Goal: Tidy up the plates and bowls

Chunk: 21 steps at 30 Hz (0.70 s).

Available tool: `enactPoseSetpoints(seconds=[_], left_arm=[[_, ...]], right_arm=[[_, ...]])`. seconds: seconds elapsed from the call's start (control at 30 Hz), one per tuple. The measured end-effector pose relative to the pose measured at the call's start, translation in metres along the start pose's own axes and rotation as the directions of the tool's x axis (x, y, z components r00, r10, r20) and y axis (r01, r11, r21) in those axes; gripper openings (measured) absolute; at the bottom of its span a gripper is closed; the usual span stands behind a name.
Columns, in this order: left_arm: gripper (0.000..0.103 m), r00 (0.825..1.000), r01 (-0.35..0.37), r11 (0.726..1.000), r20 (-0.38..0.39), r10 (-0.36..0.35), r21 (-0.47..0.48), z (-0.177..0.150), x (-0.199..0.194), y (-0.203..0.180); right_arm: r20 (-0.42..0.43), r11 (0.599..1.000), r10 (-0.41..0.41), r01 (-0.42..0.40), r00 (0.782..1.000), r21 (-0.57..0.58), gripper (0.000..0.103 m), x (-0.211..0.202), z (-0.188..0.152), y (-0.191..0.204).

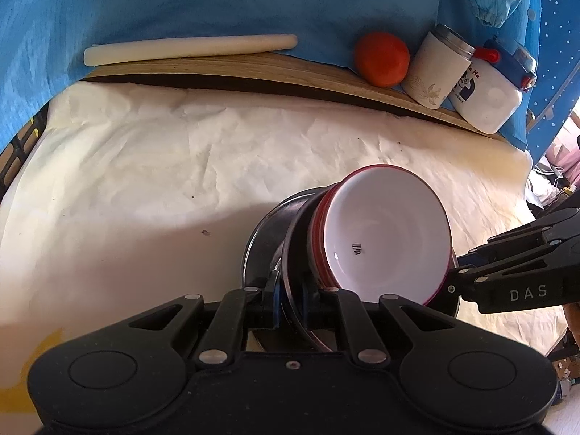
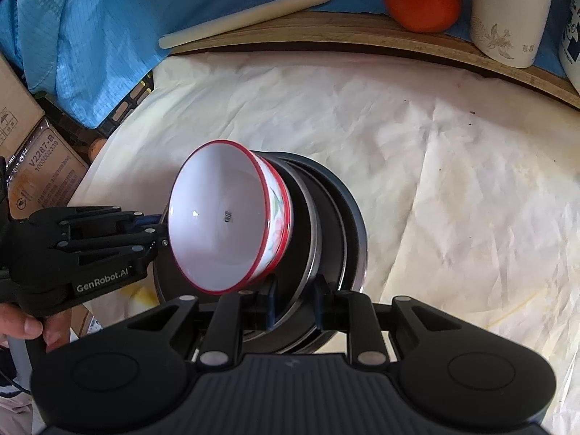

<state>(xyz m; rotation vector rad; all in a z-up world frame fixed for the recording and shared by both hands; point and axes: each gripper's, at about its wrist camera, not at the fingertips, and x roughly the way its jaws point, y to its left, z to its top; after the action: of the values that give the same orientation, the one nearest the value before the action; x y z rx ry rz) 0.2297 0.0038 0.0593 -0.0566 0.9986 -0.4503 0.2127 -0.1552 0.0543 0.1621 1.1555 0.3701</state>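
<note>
A stack of dark metal plates carries red-rimmed white bowls nested on top. The stack is held between both grippers above the white-covered table. My left gripper is shut on the plates' near rim. In the right wrist view, my right gripper is shut on the opposite rim of the plates, with the bowls to its left. The other gripper shows in each view, the right one in the left wrist view and the left one in the right wrist view.
A wrinkled white sheet covers the table. At the back, a wooden ledge holds a white roll, an orange fruit, a cream canister and a white jar. Cardboard boxes stand at the left.
</note>
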Motion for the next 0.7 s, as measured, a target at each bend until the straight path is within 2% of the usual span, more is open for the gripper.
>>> enactPoseSetpoints(seconds=[0.4,0.7], left_arm=[[0.010,0.999,0.033,0.999,-0.043,-0.034,-0.034,0.002,0.005,0.005],[0.010,0.997,0.019,0.999,-0.072,-0.022,-0.047,0.005,0.004,0.007]], right_arm=[[-0.037,1.000,-0.010,0.010,0.999,0.011,0.023,-0.002,0.006,-0.001],[-0.100,0.999,0.037,-0.034,0.994,0.026,0.024,0.005,0.014,-0.006]])
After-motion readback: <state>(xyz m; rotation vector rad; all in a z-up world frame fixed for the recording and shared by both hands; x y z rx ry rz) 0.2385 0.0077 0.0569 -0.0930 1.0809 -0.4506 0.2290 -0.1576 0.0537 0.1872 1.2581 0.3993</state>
